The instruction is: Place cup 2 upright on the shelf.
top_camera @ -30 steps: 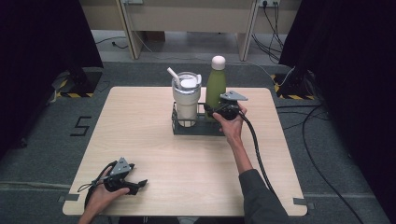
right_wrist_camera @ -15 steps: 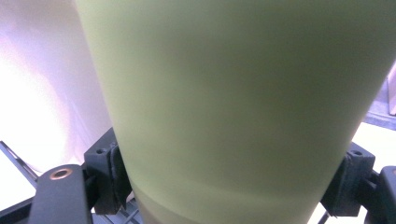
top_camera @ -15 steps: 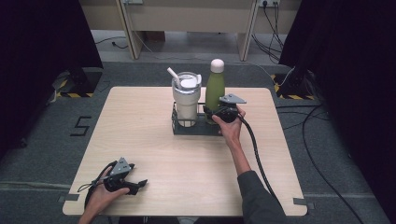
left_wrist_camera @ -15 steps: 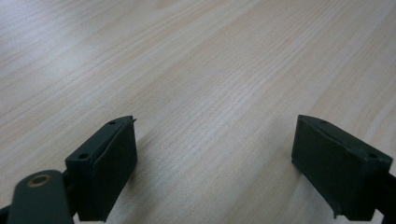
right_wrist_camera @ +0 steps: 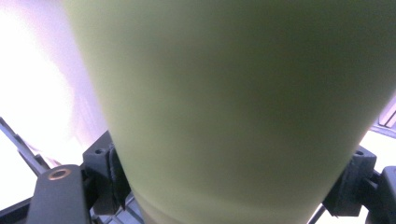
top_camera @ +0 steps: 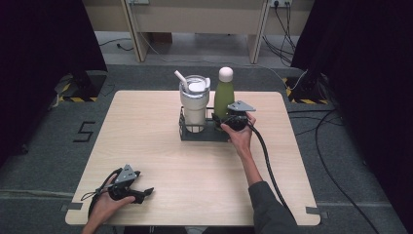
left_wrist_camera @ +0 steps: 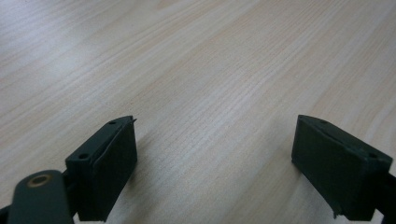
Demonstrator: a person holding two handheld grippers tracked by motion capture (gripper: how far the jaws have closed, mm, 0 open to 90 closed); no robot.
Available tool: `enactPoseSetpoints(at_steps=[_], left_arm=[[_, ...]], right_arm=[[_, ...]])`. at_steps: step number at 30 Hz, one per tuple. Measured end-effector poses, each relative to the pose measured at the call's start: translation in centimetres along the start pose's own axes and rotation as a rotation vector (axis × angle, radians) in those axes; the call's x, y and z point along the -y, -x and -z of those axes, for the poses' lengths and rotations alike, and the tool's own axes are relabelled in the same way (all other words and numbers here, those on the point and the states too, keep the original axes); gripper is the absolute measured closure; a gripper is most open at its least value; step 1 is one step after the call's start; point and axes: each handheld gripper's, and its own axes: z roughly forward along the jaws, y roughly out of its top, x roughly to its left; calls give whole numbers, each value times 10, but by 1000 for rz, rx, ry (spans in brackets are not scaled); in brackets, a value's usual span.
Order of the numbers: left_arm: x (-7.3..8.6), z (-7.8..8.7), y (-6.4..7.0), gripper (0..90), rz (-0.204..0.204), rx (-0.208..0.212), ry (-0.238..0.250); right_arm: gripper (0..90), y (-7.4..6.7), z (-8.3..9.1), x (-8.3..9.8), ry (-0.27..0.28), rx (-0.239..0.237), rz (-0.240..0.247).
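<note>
Change: since a second ago the right hand (top_camera: 242,135) has shifted only slightly at the bottle; the left has stayed put, and bottle, cup and rack stand as before.
Right claw (top_camera: 227,122): clamped on the green bottle (top_camera: 224,100) low on its body, one pad at each side in the right gripper view; its jaws have just eased open a touch, pads still on the bottle.
Bottle: upright in the right bay of the black wire rack (top_camera: 207,134), white cap on top.
Cup (top_camera: 194,102): pale tumbler with lid and straw, upright in the rack's left bay, just beside the bottle.
Left claw (top_camera: 146,192): jaws wide apart, nothing between them, resting on the desk near its front left corner.
Desk (top_camera: 146,131): light wood grain, rack near the far middle.
Room: grey carpet, black curtains at both sides, cables on the floor at right, a "5" marked on the floor at left, wooden furniture legs at the back.
</note>
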Motion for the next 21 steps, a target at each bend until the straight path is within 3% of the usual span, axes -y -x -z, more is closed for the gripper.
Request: enactPoseSetpoints(at_steps=[9, 21], left_arm=[[0, 0, 0, 135, 0, 1, 1], [0, 0, 0, 135, 0, 1, 2]], right_arm=[[164, -1, 5, -1, -14, 3, 15], [150, -1, 26, -1, -3, 12, -24]])
